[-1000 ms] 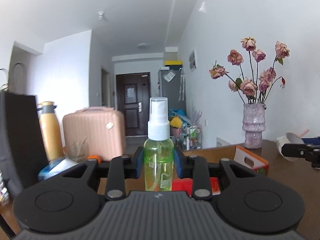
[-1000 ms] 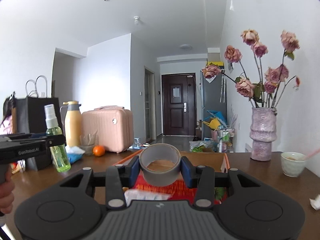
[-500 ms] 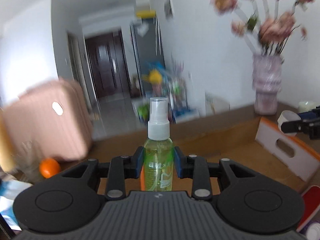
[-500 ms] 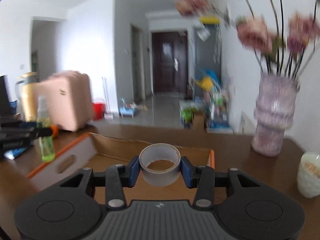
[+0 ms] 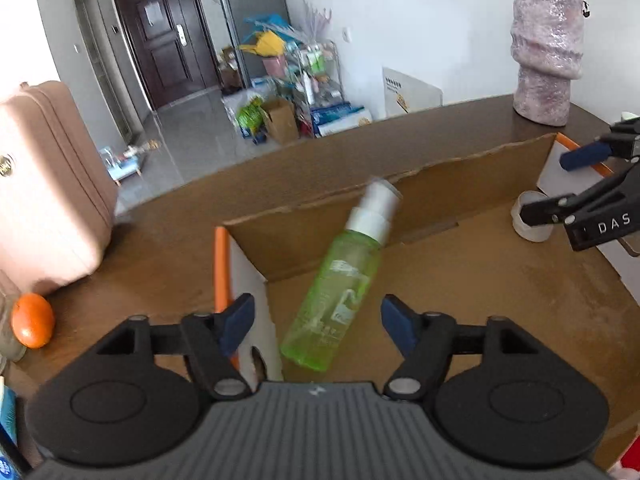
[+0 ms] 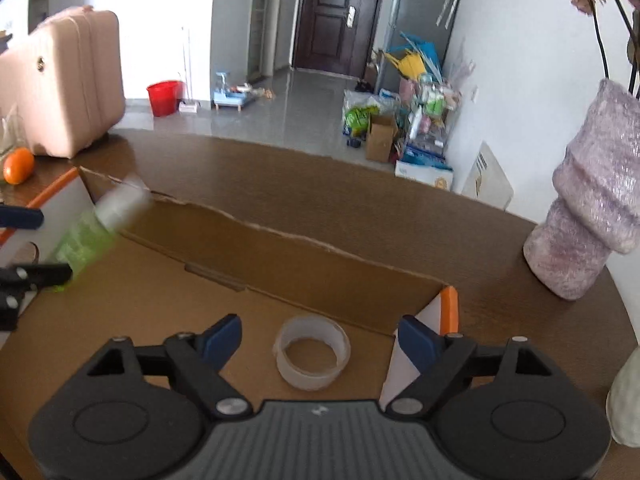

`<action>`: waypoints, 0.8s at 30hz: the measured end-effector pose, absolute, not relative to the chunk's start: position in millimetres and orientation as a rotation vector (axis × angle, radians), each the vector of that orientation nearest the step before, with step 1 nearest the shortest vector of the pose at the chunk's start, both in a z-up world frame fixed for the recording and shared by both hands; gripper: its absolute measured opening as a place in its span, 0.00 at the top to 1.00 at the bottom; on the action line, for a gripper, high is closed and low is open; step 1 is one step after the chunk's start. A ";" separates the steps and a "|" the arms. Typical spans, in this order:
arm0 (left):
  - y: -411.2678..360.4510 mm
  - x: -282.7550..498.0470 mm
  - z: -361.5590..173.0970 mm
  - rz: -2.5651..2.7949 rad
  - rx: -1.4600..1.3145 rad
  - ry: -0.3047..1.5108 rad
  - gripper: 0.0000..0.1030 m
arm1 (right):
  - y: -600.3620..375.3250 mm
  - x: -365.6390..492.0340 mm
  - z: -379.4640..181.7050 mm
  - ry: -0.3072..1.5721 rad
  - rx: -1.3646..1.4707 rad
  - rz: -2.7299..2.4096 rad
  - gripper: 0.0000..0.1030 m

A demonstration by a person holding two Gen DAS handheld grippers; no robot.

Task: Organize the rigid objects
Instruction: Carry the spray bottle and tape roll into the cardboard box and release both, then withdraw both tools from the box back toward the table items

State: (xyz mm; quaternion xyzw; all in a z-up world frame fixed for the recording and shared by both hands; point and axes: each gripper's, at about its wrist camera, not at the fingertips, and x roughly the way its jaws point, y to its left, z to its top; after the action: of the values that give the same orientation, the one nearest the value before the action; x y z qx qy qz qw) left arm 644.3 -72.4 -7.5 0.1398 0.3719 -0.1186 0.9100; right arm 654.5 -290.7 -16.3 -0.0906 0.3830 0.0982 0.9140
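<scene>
My left gripper (image 5: 318,320) hangs over an open cardboard box (image 5: 400,208), its jaws opening. A green spray bottle (image 5: 336,292) with a white cap is loose between them, tilted and blurred, touching neither pad. My right gripper (image 6: 319,340) is over the box's right end (image 6: 304,272), jaws also opening. A clear tape roll (image 6: 312,354) lies flat on the box floor beneath it, free of the pads. In the right wrist view the bottle (image 6: 88,240) and left gripper (image 6: 28,244) show at far left. In the left wrist view the tape (image 5: 532,220) and right gripper (image 5: 560,184) show at far right.
The box sits on a brown table (image 6: 360,192). A pink vase (image 6: 592,232) stands right of the box, with a white cup (image 6: 624,400) nearer. An orange (image 5: 32,320) and a pink suitcase (image 5: 44,192) are on the left. Beyond the table's far edge is the floor.
Both grippers moved forward and tipped down over the box. The left jaws let go of the spray bottle, the right jaws let go of the tape roll, which now lies in the box.
</scene>
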 end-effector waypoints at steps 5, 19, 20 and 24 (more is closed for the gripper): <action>-73.2 633.1 3.0 -0.240 0.267 0.761 0.19 | -293.2 638.8 -6.8 0.730 -0.152 0.151 0.17; -47.0 496.8 72.4 -0.084 0.221 0.430 0.00 | -308.0 506.5 51.6 0.488 0.064 0.203 0.04; -43.4 482.6 74.8 -0.067 0.192 0.395 0.00 | -307.4 492.2 52.7 0.457 0.058 0.201 0.04; -31.9 428.1 73.5 -0.007 0.105 0.278 0.00 | -304.0 432.3 58.8 0.318 0.043 0.188 0.00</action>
State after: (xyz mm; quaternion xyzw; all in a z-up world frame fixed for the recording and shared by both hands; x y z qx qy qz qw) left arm 428.1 -31.9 73.5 0.0524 0.1387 -0.0034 0.9889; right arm 432.3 -304.0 58.8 0.0212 0.1579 0.0932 0.9828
